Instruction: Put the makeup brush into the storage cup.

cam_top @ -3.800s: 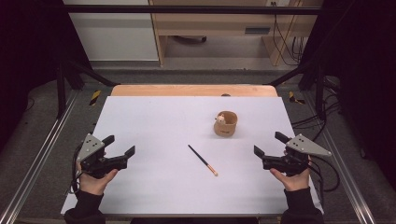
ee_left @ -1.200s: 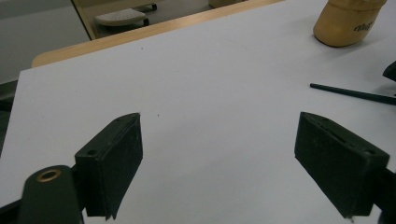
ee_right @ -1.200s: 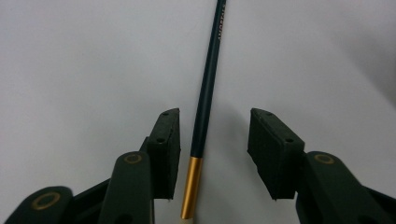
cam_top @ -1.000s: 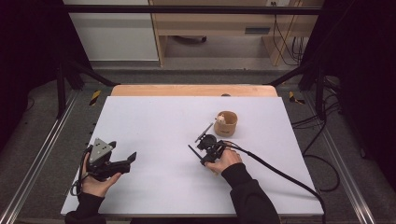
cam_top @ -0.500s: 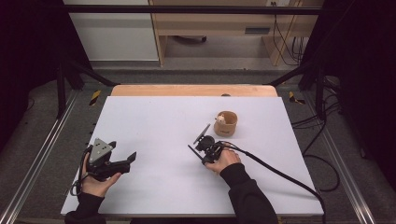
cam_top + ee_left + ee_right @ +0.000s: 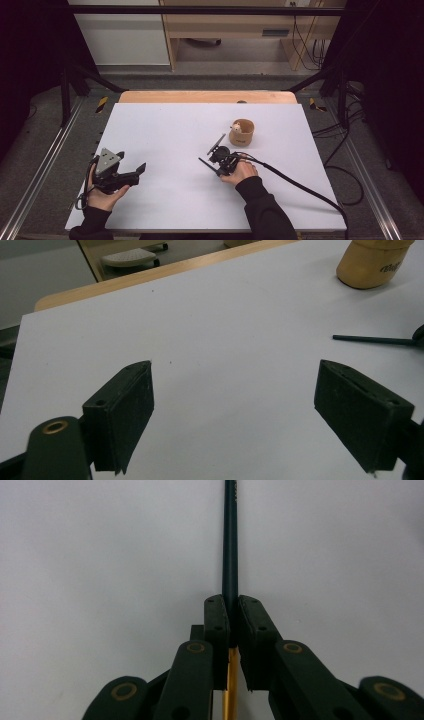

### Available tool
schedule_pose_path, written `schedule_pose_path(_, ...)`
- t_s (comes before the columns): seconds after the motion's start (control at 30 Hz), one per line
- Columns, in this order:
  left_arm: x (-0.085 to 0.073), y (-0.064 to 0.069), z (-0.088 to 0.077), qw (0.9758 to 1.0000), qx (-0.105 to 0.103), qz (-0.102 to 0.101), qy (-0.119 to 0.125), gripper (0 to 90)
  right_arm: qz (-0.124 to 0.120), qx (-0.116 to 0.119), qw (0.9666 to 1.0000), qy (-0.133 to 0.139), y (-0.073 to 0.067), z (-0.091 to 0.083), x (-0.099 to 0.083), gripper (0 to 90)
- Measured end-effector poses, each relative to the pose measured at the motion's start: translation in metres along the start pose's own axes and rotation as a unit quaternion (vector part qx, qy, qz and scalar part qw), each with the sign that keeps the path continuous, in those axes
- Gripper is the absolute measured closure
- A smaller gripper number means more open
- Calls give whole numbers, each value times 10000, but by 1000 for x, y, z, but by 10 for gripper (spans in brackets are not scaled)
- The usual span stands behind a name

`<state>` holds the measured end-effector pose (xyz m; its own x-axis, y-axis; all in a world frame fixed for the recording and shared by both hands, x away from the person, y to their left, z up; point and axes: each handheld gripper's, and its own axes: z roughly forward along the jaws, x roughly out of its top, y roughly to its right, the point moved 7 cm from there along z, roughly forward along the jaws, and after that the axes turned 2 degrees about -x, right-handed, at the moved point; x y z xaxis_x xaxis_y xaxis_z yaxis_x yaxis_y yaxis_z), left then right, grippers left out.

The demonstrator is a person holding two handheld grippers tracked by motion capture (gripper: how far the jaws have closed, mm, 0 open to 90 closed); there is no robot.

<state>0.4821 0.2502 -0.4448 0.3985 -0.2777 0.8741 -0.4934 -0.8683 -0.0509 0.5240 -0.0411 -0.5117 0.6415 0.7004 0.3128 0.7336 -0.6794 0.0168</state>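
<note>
A dark pencil (image 6: 205, 164) with a yellow rear part lies on the white table (image 6: 165, 130) near its middle. My right gripper (image 6: 217, 170) is shut on it. Its jaws have just been closing, and in the right gripper view the pads (image 6: 218, 620) press on the pencil (image 6: 230, 540), which runs straight ahead from my right gripper (image 6: 231, 615). My left gripper (image 6: 136, 172) rests at the table's left front, open and apart from the pencil. In the left gripper view my left gripper (image 6: 235, 415) has nothing between its jaws, and the pencil (image 6: 372, 340) lies at the right.
A tan wooden cup (image 6: 241, 134) with a small pale object in it stands just behind and right of the right hand; the left gripper view has the cup (image 6: 372, 265) at top right. A black cable (image 6: 300, 187) trails over the table to the right front.
The right hand came in from the table's right edge to the pencil in the middle. Over the last second its jaws closed on the pencil. The left hand shifted slightly, then kept still.
</note>
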Motion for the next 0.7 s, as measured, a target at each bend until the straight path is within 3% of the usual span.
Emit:
schedule_pose_path(0.07,0,0,0,10000,-6,4,7,157,-159,-39,9997,193,3,-7,2,835)
schedule_pose_path(0.23,2,3,0,10000,-13,94,-6,159,-291,-213,9980,524,9,-38,3,835)
schedule_pose_path(0.33,3,7,1,9999,-30,161,-23,161,-321,-272,9977,531,13,-54,0,837)
schedule_pose_path(0.5,2,11,3,9996,-36,267,-77,161,-393,-327,9979,386,15,-56,-5,837)
schedule_pose_path(0.7,6,15,2,9992,-117,391,-50,162,-490,-200,9967,612,11,-59,-2,837)
